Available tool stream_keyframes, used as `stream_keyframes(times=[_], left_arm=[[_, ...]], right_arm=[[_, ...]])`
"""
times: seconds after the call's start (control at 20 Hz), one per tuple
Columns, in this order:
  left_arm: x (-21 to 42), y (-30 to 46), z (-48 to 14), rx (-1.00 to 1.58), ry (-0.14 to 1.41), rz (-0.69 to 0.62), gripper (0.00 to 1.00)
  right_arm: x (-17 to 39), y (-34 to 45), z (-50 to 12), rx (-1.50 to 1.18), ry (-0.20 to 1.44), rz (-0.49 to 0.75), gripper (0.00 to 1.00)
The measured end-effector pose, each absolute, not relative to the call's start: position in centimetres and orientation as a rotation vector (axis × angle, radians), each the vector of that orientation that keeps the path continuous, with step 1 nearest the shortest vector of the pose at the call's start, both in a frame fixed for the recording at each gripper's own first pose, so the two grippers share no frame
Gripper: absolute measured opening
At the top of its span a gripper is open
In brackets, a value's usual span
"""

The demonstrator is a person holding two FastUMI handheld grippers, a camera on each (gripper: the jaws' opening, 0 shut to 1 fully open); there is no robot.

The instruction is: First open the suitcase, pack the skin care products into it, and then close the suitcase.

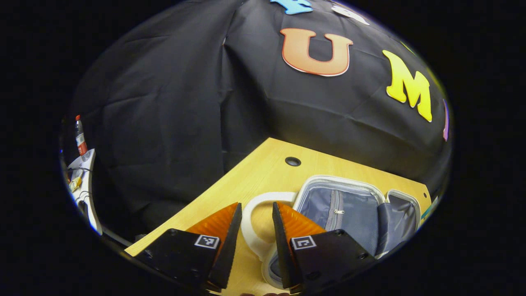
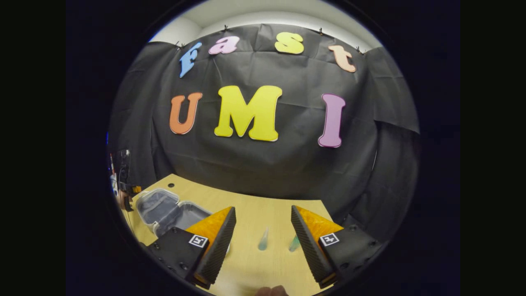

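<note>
In the left gripper view we look down from low over the wooden surface [image 1: 263, 172], close to the open suitcase [image 1: 349, 209], toward a corner of the booth wall. In the right gripper view we sit higher and farther back, facing the wall squarely, with the suitcase [image 2: 168, 211] small at the lower left. Both views share the suitcase, the surface [image 2: 254, 201] and the wall.

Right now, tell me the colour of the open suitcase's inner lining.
Grey-blue fabric lining inside the white-rimmed open suitcase, clearest in the left gripper view.
</note>
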State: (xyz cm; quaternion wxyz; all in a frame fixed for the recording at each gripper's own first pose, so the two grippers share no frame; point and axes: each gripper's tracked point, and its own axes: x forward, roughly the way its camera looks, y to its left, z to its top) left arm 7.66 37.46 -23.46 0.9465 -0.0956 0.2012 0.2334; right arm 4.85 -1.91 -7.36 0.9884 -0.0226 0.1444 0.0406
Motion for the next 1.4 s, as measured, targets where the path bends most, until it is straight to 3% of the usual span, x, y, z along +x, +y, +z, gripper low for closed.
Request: stream_keyframes(times=[0.05, 0.1, 0.15, 0.25, 0.3, 0.35, 0.4, 0.45, 0.55, 0.6, 0.85, 1.4], left_arm=[[7.6, 36.5, -19.6, -0.163, 0.320, 0.477, 0.63], [7.6, 34.8, -15.8, -0.123, 0.225, 0.461, 0.63], [8.3, 32.7, -12.5, -0.088, 0.159, 0.433, 0.73], [8.5, 28.5, -8.0, -0.056, 0.118, 0.424, 0.94], [8.4, 25.9, -6.4, -0.074, 0.116, 0.410, 0.98], [9.3, 22.8, -5.7, -0.101, 0.115, 0.372, 0.87], [10.1, 19.5, -5.0, -0.123, 0.105, 0.352, 0.97], [10.5, 17.0, -4.7, -0.137, 0.087, 0.333, 1.00], [11.8, 10.6, -4.4, -0.143, 0.069, 0.263, 0.95], [12.4, 7.8, -4.8, -0.133, 0.075, 0.223, 1.00], [12.1, -8.4, -10.2, -0.059, 0.138, -0.004, 0.98], [13.1, -24.9, -23.8, 0.035, 0.344, -0.208, 0.98]], right_arm=[[4.7, -2.8, -6.8, -0.048, 0.273, 0.079, 0.79], [4.6, -3.8, -6.5, -0.046, 0.260, 0.075, 0.80], [4.5, -4.7, -6.3, -0.036, 0.250, 0.069, 0.78], [4.5, -6.3, -6.3, -0.001, 0.239, 0.056, 0.80], [4.6, -7.1, -6.4, 0.016, 0.235, 0.049, 0.80], [4.8, -7.9, -6.6, 0.034, 0.231, 0.040, 0.80], [4.9, -8.6, -6.8, 0.050, 0.230, 0.032, 0.80], [5.0, -9.4, -7.0, 0.066, 0.230, 0.026, 0.80], [4.8, -10.9, -7.3, 0.069, 0.227, 0.014, 0.79], [4.7, -11.8, -7.6, 0.060, 0.227, 0.010, 0.80], [3.5, -15.5, -11.1, 0.022, 0.285, 0.001, 0.79], [2.4, -21.1, -17.9, 0.016, 0.429, -0.012, 0.80]])
